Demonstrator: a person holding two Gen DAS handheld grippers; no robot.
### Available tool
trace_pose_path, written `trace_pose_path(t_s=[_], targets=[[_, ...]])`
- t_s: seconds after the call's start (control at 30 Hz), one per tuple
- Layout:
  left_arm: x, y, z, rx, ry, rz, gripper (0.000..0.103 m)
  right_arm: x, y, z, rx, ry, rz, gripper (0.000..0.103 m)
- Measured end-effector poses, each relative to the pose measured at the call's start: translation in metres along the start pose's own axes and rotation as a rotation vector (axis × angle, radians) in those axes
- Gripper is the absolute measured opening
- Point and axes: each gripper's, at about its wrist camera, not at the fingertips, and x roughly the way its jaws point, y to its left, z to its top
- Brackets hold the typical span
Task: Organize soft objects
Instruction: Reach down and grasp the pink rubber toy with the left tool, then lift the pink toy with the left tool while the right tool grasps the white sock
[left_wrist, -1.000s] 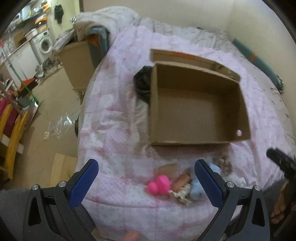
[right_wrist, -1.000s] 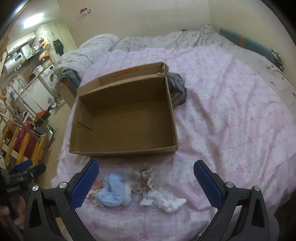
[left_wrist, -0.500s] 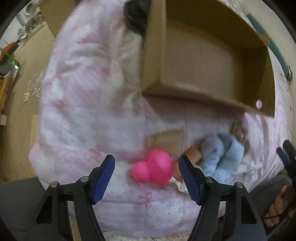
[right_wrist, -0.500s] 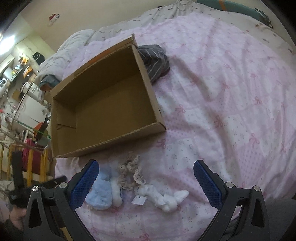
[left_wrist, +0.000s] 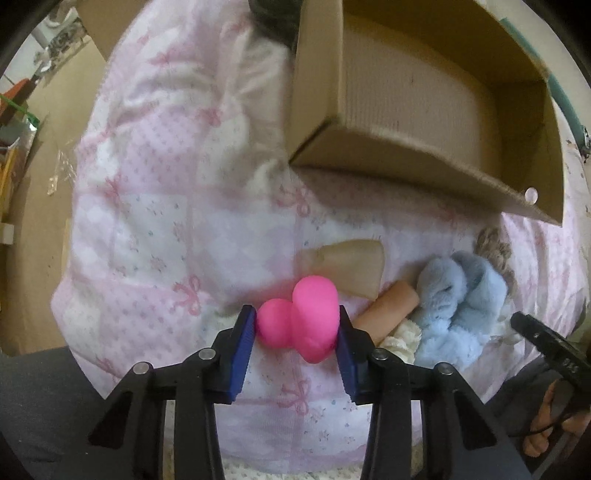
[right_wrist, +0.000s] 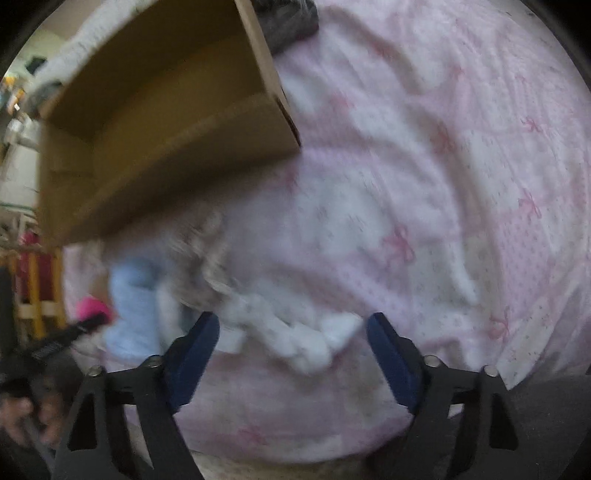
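Bed (left_wrist: 155, 206) under both my grippers, quilted pink-and-white cover with bow print. One open cardboard box (left_wrist: 424, 122) sits behind the pile, empty inside as far as I see, dark cloth (right_wrist: 288, 18) bunched at its far corner. My left gripper (left_wrist: 297, 330) is closing, blue pads touching both sides of one smooth, lumpy hot-pink rubber toy (left_wrist: 299, 321) on the cover. Just right of it: one tan tube-shaped piece (left_wrist: 388, 314), one translucent beige flap (left_wrist: 351, 264), one fluffy light-blue plush (left_wrist: 454, 306), one cream frilly bit (left_wrist: 400, 334), one brownish crochet piece (left_wrist: 495, 247). My right gripper (right_wrist: 293, 338) is wide and closing, nothing gripped; one knotted white cloth (right_wrist: 303, 339) lies between its fingers, view blurred
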Motion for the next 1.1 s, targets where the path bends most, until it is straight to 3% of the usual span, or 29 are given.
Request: trace_pose_path(t_s=[0.1,0.2,0.27,0.33,0.4,0.63,0.8,0.83,0.9,1.1], targets=[[-0.016,0.003,0.009,-0.005,-0.053,0.025,0.038,0.007,0.001,-0.001,-0.013,0.026,-0.014,0.086],[-0.025,0.006,0.009,-0.015,-0.091,0.042,0.038,0.018,0.014,-0.004,-0.041,0.065,0.044,0.086],[-0.027,0.008,0.009,-0.023,-0.101,0.038,0.038,0.023,0.021,-0.005,-0.07,0.06,0.003,0.086],[-0.031,0.013,0.01,-0.032,-0.1,0.036,0.038,0.024,0.024,-0.003,-0.076,0.046,0.001,0.079],[-0.034,0.015,0.01,-0.039,-0.1,0.036,0.038,0.021,0.021,-0.002,-0.056,0.029,0.012,0.065],[-0.04,0.014,0.006,-0.028,-0.121,0.017,0.038,-0.001,-0.002,-0.001,0.051,-0.009,0.096,0.065],[-0.044,0.011,0.003,-0.014,-0.13,0.013,0.037,0.005,-0.035,-0.011,0.155,0.045,0.116,0.065],[-0.045,0.011,0.002,-0.011,-0.135,0.015,0.037,0.004,-0.039,-0.01,0.154,0.052,0.116,0.063],[-0.048,0.011,0.002,-0.007,-0.145,0.02,0.037,-0.002,-0.046,-0.011,0.146,0.045,0.147,0.03],[-0.053,0.009,-0.002,0.01,-0.172,0.022,0.037,-0.033,-0.035,-0.016,0.095,-0.101,0.188,0.025]])
